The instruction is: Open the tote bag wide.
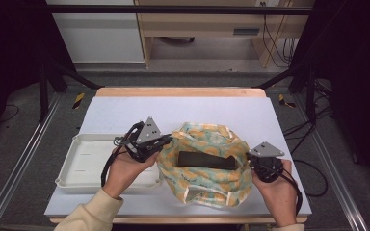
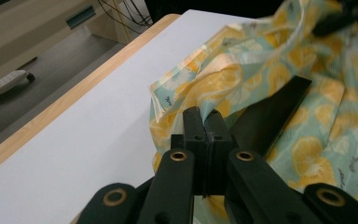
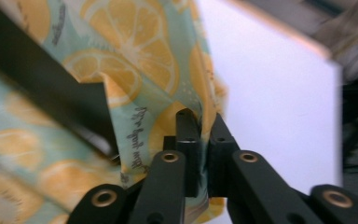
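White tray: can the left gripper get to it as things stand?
Probably not right away: the left gripper is shut on the lemon-print cloth. The white tray lies just beside that hand, nothing between, once it lets go.

Cursive lettering on the lemon-print cloth (image 3: 140, 135) is too blurred to read.

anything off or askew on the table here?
Nothing damaged or spilled. The lemon-print cloth lies bunched, not flat, pinched at opposite edges by the left tongs and right tongs. A black flat strip lies across it. The white tray sits square.
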### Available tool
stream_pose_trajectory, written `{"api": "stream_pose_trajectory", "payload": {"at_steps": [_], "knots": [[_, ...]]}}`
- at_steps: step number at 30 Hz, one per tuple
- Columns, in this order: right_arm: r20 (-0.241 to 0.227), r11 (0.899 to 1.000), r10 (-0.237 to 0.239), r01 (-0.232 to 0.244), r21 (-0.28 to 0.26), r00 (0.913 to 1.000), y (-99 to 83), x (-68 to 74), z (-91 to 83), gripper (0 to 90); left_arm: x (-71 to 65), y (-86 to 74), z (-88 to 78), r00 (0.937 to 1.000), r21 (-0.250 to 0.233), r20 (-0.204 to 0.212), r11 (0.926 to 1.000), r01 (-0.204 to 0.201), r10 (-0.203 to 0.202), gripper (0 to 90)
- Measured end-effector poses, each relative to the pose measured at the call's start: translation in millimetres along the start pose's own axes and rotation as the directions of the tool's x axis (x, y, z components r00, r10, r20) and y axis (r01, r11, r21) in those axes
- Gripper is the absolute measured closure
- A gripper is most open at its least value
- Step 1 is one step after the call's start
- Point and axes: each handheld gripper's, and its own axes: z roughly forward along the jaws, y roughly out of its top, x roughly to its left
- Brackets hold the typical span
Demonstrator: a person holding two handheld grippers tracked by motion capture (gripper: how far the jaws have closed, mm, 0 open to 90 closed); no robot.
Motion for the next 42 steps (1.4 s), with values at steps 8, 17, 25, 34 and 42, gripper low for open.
{"api": "stream_pose_trajectory", "payload": {"at_steps": [8, 17, 25, 34, 42], "knots": [[0.076, 1.000, -0.013, 0.013, -0.001, 0.9971, 3.7, -17.5, 1.7, 85.0, -2.5, -1.2, 25.8, 0.9999, 0.055, 0.001, 0.9984, -0.011, 0.011, 90.0], [-0.052, 0.999, -0.032, 0.030, -0.027, 0.9981, -0.6, -5.9, -2.2, 39.3, 4.2, -0.3, 38.0, 1.0000, 0.062, -0.005, 0.9981, 0.005, -0.004, 90.0], [-0.108, 0.999, -0.030, 0.029, -0.014, 0.9937, 14.4, 3.3, 5.5, 17.1, 9.0, 14.6, 31.1, 0.9996, 0.033, -0.028, 0.9995, -0.003, 0.004, 90.0], [-0.072, 1.000, 0.007, -0.006, 0.022, 0.9974, 15.4, -4.8, 34.4, 69.6, 8.6, 22.0, 31.7, 0.9985, 0.032, -0.023, 0.9983, -0.048, 0.049, 90.0], [0.003, 0.999, 0.027, -0.027, -0.029, 0.9996, 13.7, -14.8, 52.4, 83.8, 13.4, 5.8, 62.6, 0.9980, 0.134, -0.038, 0.9900, -0.045, 0.050, 90.0]]}}
